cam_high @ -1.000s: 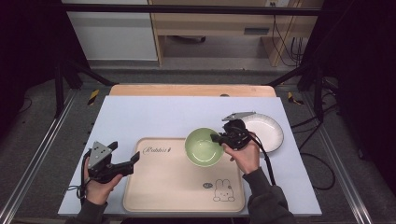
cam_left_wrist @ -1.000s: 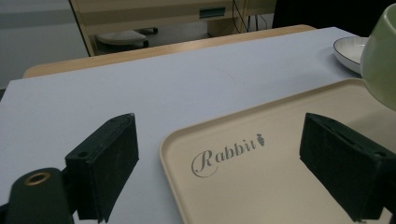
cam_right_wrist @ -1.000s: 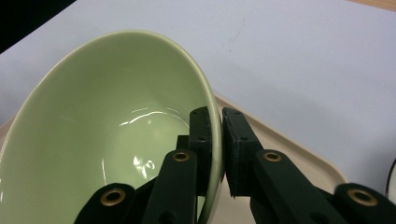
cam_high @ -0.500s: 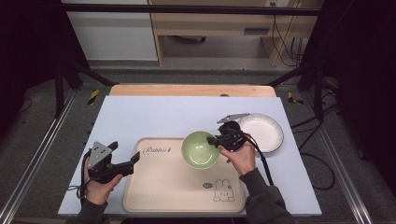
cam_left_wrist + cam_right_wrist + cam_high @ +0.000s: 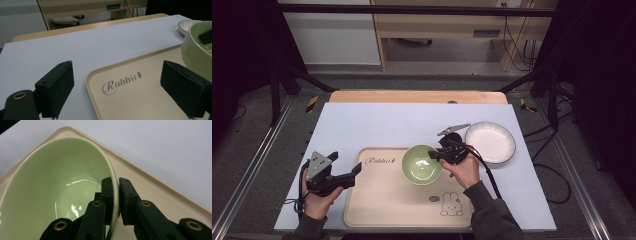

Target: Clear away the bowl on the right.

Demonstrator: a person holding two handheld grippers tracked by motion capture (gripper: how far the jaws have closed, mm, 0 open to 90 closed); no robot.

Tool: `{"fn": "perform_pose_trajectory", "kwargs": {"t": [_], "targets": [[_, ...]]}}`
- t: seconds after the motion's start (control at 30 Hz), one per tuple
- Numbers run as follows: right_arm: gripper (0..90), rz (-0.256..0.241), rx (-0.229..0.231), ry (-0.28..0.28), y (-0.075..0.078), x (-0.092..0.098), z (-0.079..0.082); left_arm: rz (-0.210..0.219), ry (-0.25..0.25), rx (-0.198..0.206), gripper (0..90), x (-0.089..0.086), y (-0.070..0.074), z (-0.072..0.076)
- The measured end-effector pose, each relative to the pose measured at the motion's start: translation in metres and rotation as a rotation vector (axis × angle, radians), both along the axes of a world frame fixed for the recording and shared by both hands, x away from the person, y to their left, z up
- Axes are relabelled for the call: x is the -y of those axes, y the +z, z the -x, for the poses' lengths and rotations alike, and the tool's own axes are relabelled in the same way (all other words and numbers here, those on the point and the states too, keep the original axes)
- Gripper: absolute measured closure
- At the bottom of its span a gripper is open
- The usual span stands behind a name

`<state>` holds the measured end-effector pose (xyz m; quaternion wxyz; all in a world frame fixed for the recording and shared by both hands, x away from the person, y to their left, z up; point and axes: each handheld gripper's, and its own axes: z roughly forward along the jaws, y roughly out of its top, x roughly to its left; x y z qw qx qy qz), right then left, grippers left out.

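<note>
The right gripper [image 5: 435, 154] pinches the right rim of the green bowl [image 5: 421, 164]. In the right gripper view, one jaw lies inside the bowl [image 5: 57, 192] and the other outside, the two pressed together on the thin wall of the rim. The bowl is over the far middle of the beige tray [image 5: 382, 200], near the tray's far edge. Whether its base touches the tray or hangs just above it cannot be told from the high view; in the left gripper view the bowl [image 5: 197, 53] appears tilted, with the tip of one of the right gripper's jaws showing dark inside it.

The hand [image 5: 462, 170] holding the right gripper is just right of the bowl and a little nearer, over the tray's right part. A white plate [image 5: 490, 142] lies on the bench [image 5: 377, 125] to the right of the tray, just beyond the right gripper and apart from the bowl.

The left gripper [image 5: 357, 171] is held at the tray's near left corner, its jaws spread wide and holding nothing, pointed toward the right. In the left gripper view, the gap between its jaws frames the word "Rabbit" [image 5: 121, 82] printed on the tray [image 5: 150, 97]. The bowl stands well to the right of the left gripper, with bare tray between them. A small rabbit drawing [image 5: 451, 204] marks the tray's near right part, near the right forearm.
</note>
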<state>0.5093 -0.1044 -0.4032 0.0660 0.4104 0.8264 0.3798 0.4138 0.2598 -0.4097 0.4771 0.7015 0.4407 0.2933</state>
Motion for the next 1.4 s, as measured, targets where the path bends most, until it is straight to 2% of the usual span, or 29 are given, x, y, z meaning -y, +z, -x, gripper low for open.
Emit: {"fn": "perform_pose_trajectory", "kwargs": {"t": [0.33,0.83,0.9,1.1,1.4], "targets": [[83.0,0.009,-0.055,0.039,-0.015,-0.013,-0.001,0.0,0.0,0.0,11.4,0.0,0.0,0.0],[82.8,0.047,-0.098,0.073,-0.03,-0.026,-0.002,0.001,0.001,-0.001,11.4,0.0,0.0,0.0],[82.8,0.041,-0.107,0.072,-0.032,-0.027,-0.002,0.001,0.002,-0.001,11.4,-0.001,0.0,0.0],[82.9,0.035,-0.12,0.07,-0.033,-0.027,-0.003,0.001,0.001,-0.001,11.4,0.0,0.0,0.0],[82.9,0.04,-0.103,0.085,-0.036,-0.026,-0.005,-0.001,0.002,-0.002,11.4,-0.001,0.0,0.0]]}}
